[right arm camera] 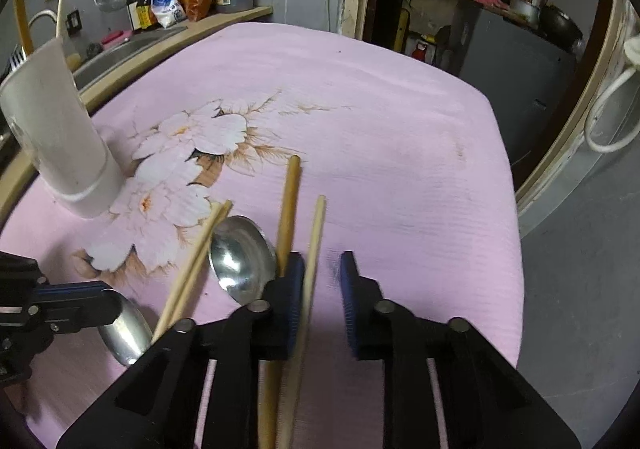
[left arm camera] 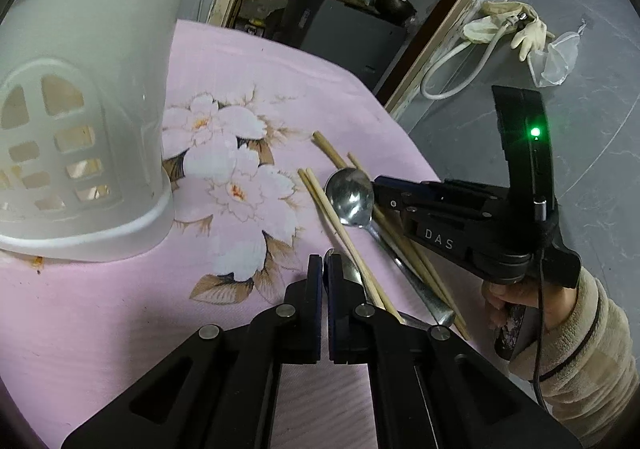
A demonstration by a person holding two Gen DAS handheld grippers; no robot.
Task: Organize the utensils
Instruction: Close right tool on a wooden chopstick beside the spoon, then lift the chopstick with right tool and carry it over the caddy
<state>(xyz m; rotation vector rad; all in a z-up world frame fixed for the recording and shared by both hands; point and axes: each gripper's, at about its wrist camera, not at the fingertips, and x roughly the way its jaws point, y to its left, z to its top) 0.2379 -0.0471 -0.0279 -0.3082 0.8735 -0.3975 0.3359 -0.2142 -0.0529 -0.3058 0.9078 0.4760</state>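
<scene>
Our left gripper [left arm camera: 324,269] points down at the counter [left arm camera: 120,309], which is covered with a pink flowered cloth. Its jaws are pressed fully together, with the thin edge of a second spoon [right arm camera: 124,333] caught between the pads.

Our right gripper [right arm camera: 322,277] sits just beside it on the right. Its jaws stand a little apart. A pale chopstick [right arm camera: 314,249] runs between them against the left pad; the right pad is clear of it, so nothing is clamped. A darker chopstick [right arm camera: 290,209] lies just outside the left finger.

The steel spoon [left arm camera: 350,195] lies bowl-up directly ahead of the right gripper's left finger, touching the chopsticks. A pair of chopsticks [left arm camera: 340,233] lies between the two grippers.

The white utensil holder [left arm camera: 84,109] stands well to the left of both grippers, ahead of the left one.
</scene>
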